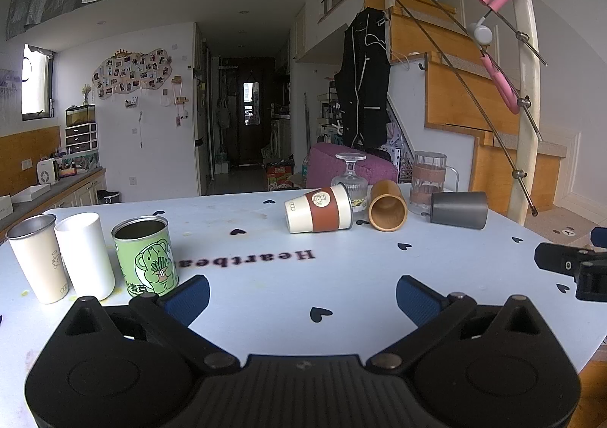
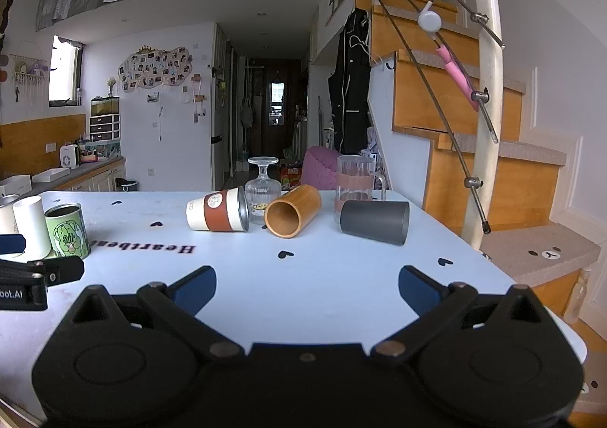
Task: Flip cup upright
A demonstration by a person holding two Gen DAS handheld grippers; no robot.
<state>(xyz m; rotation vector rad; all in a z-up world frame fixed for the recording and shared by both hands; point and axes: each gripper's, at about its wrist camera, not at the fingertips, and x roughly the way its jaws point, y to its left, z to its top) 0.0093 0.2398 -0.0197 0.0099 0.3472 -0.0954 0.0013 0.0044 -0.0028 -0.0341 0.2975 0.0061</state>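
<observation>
- Left gripper (image 1: 302,295): fingers spread wide, nothing btwn pads, hovering low over near edge of worktop (image 1: 265,276); seen from right wrist cam at far left.
- Right gripper (image 2: 307,285): also spread wide, empty, over near part of worktop, pointing twd the cup group.
- Worktop: pale blue cloth w/ black hearts + "Heartbeat" lettering.
- Lying on side, far-centre row, l to r:
 - white cup w/ brown sleeve (image 2: 218,214), mouth facing right, base twd left; rim just beside the glass behind it.
 - bamboo cup (image 2: 292,211), open mouth twd camera, tilted away to the right.
 - dark grey cup (image 2: 375,221), rightmost, lengthwise across the view, near right edge of worktop.
- Behind that row:
 - ribbed stemmed glass (image 2: 263,185), upside down, foot on top, btwn sleeve cup and bamboo cup.
 - clear glass mug w/ brown band (image 2: 354,181), w/ handle, right behind grey cup; cannot tell if touching.
- Upright, left side of worktop, well apart from the fallen ones:
 - green tin w/ cartoon elephant (image 1: 146,255), open top.
 - plain white tumbler (image 1: 85,253), just beside tin.
 - white steel-rim tumbler (image 1: 38,257), leftmost, close against the plain one.
- Neither gripper touching any cup.
</observation>
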